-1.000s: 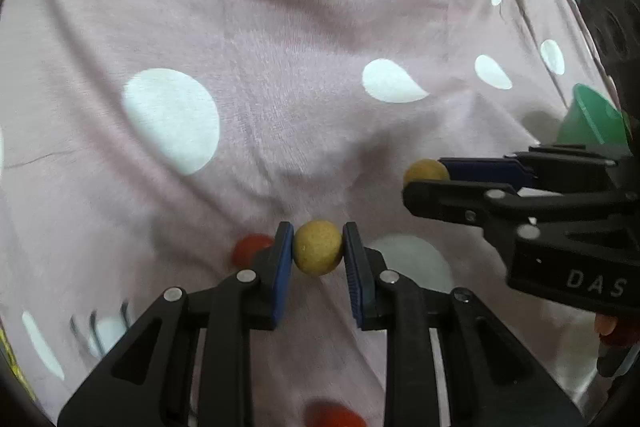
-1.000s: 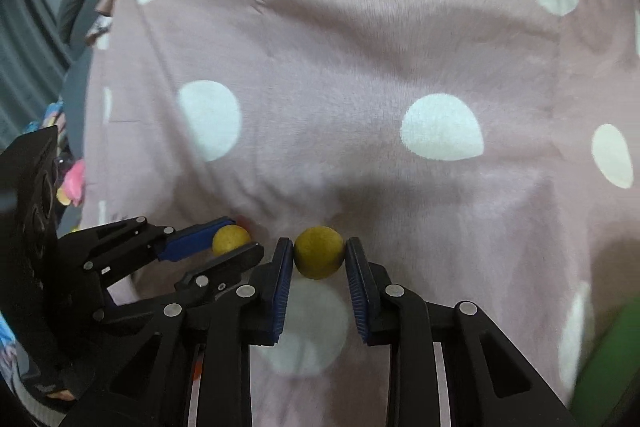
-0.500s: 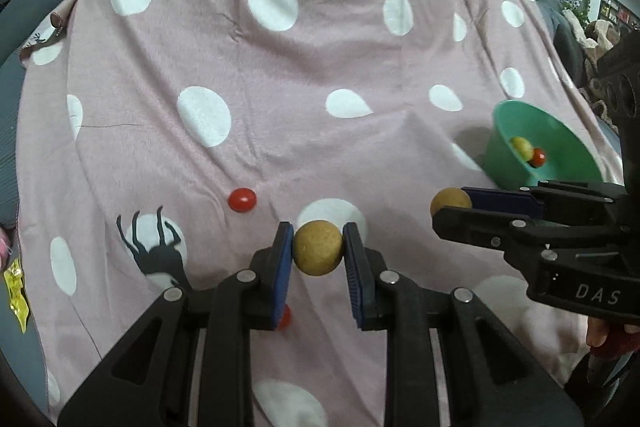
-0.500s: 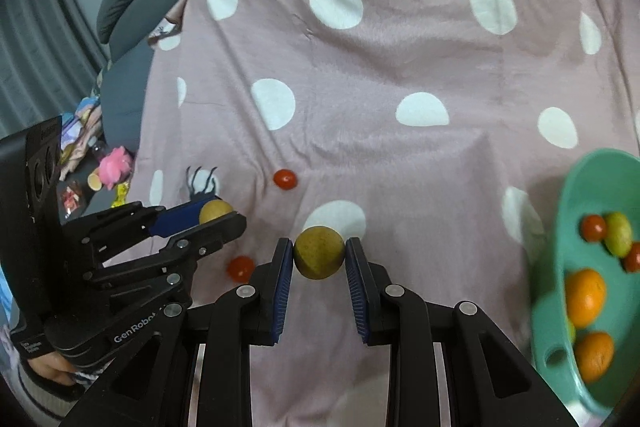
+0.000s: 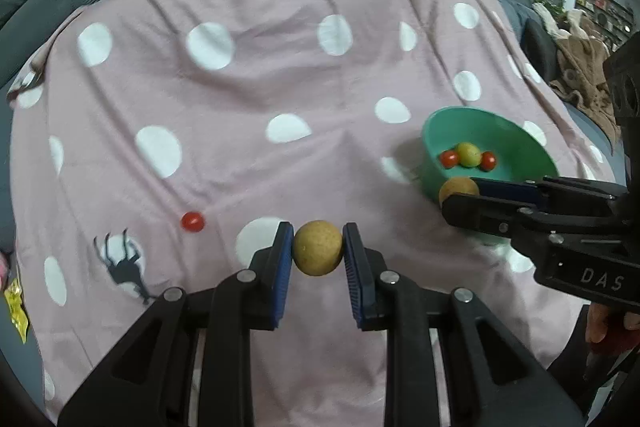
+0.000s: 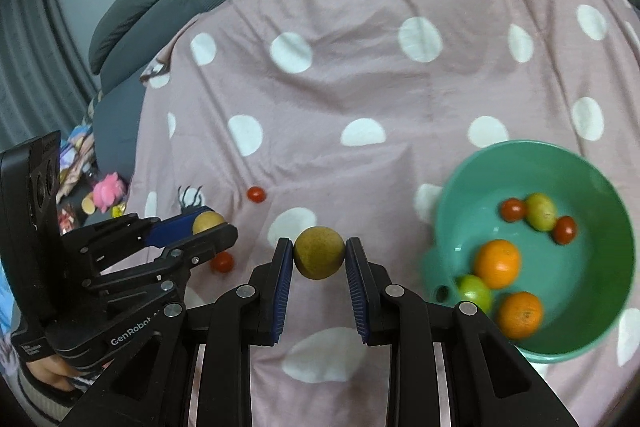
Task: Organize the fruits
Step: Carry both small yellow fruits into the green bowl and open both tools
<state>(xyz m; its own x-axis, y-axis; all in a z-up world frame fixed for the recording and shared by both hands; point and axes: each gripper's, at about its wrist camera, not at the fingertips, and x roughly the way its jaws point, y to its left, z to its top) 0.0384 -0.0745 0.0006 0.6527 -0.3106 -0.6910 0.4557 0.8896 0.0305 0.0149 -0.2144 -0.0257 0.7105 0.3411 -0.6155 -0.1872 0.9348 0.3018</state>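
Observation:
My left gripper (image 5: pixel 318 249) is shut on a round yellow-brown fruit (image 5: pixel 318 247) and holds it above the pink spotted blanket (image 5: pixel 280 87). My right gripper (image 6: pixel 319 259) is shut on a second yellow-brown fruit (image 6: pixel 319 258); it shows in the left wrist view (image 5: pixel 459 187) at the near rim of the green bowl (image 5: pixel 516 139). The bowl (image 6: pixel 592 187) holds oranges, green fruits and small red tomatoes. One red tomato (image 5: pixel 193 221) lies on the blanket to the left, and another (image 6: pixel 222 262) lies under the left gripper.
The blanket covers a dark grey sofa (image 6: pixel 136 11). Toys and clutter (image 6: pixel 104 187) lie off the blanket's left edge. A brown throw (image 5: pixel 580 75) and shelves are at the far right. A yellow wrapper (image 5: pixel 16 303) lies at the left edge.
Both grippers have lifted well away from the blanket with their fruits. The view has widened, and the green bowl has come fully into sight, with the right gripper now at its near rim.

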